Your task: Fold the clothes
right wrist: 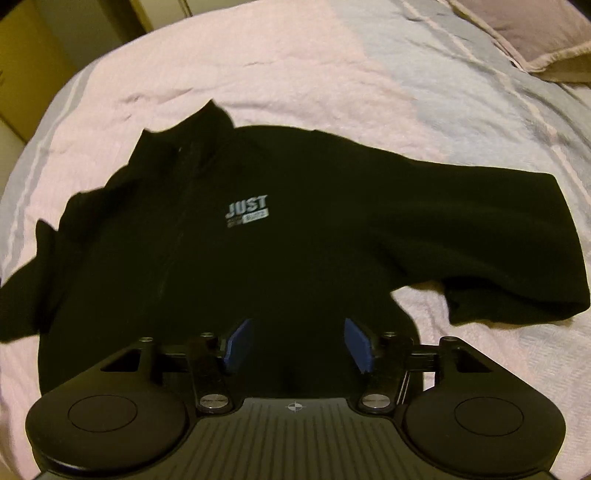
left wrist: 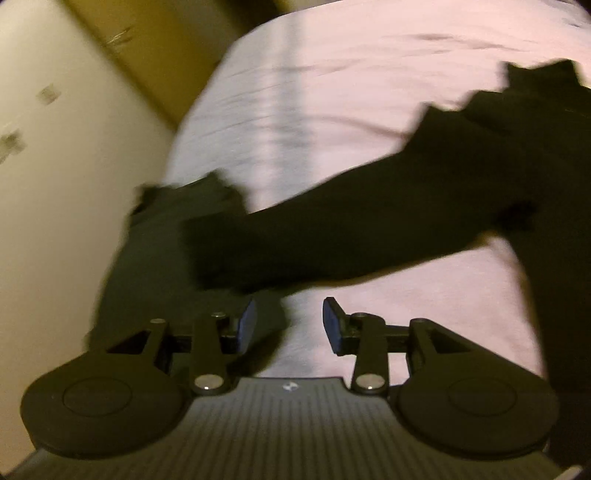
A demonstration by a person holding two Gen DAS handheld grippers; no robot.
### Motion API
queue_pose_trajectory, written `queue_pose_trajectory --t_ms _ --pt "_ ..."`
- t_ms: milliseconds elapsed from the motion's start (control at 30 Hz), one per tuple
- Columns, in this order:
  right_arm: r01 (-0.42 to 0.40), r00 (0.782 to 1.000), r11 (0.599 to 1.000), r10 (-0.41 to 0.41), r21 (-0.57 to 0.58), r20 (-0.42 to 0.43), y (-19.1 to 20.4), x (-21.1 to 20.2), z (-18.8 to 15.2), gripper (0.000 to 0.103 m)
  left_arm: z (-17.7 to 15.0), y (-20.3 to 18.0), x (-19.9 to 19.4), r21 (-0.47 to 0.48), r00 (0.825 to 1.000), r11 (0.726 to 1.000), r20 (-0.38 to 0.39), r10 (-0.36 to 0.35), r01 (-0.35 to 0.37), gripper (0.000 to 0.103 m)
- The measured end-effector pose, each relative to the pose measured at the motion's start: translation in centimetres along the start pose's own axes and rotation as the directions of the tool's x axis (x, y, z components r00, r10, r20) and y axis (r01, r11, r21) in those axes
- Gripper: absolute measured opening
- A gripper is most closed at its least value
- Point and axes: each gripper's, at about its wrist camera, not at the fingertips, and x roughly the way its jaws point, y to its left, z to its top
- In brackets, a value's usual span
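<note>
Fleece is what I'm judging this black zip-front jacket (right wrist: 258, 236) lying on the pink bedspread (right wrist: 332, 74) to be: soft, light, floppy. I'm holding both the left gripper (left wrist: 289, 321) and right gripper (right wrist: 294, 341) spread, empty, and favouring the sleeve cuff (right wrist: 517, 258).

A bed fills most of both views, covered by a bedspread (right wrist: 332, 92) in pale pink with broad pale blue bands edged in thin white stripes; its cloth lies in shallow wrinkles. In the upper right of the right wrist view a mauve pillow (right wrist: 517, 33) with a lighter border rests on the cover. At the upper left of that frame stands a yellow-brown cabinet (right wrist: 33, 55), with a paler panel beside it. In the left wrist view, a cream floor (left wrist: 74, 166) with small dark marks runs down the left side, and a brown board (left wrist: 162, 48) crosses the upper left. The light is dim and warm.
</note>
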Motion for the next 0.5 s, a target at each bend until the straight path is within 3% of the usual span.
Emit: queue_pose_trajectory --t_ms 67,167,333,400,500 --pt "0.02 1.0 1.0 -0.02 -0.014 -0.001 0.0 -0.4 0.2 0.064 1.3 -2.7 0.7 0.035 0.995 0.996 0.041 -0.089 0.087 0.036" --pt "0.038 0.999 0.997 -0.037 -0.062 0.011 -1.2 -0.9 1.6 0.065 3.9 -6.3 2.2 0.076 0.972 0.975 0.098 -0.215 0.208 0.042" --pt "0.044 0.998 0.981 -0.037 -0.191 0.042 -3.2 -0.1 5.8 0.071 11.6 -12.5 3.5 0.216 0.912 0.924 0.2 -0.358 0.315 0.049" --pt "0.011 0.999 0.966 0.0 -0.259 0.043 -3.6 1.3 8.1 0.071 15.1 -15.1 4.5 0.271 0.88 0.895 0.225 -0.417 0.355 0.055" --pt "-0.045 0.996 0.918 0.069 -0.394 0.047 -3.2 4.2 11.9 0.072 20.1 -19.0 6.8 0.324 0.852 0.856 0.211 -0.48 0.402 0.059"
